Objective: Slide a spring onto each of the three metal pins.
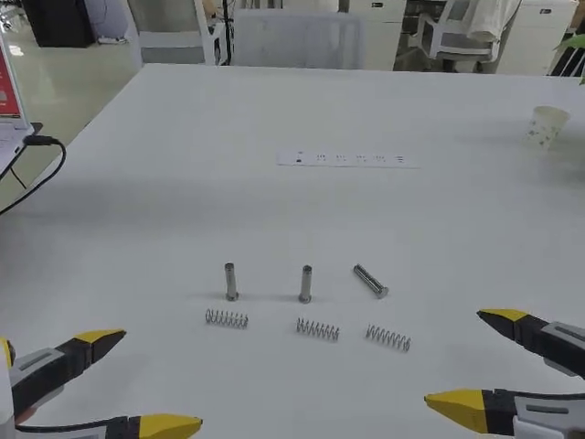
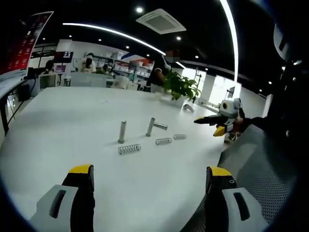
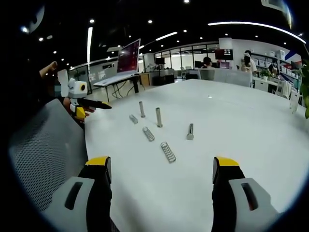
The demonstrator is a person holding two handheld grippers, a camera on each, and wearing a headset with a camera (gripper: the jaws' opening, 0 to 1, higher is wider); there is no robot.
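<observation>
Nothing threaded yet, folks: all three springs lie bare on the white worktop. In the lower middle of the head view, the left pin and the middle pin stand upright, while the right pin lies on its side. Just below each pin sits a loose spring: left spring, middle spring, right spring, none touching a pin. The left gripper waits at the bottom left corner, fingers spread wide and empty. The right gripper is at the bottom right, fingers likewise apart, holding nothing. Both are well apart from the parts. My read: zero of three done, and the lying pin will likely need standing up or holding before its spring goes on.
</observation>
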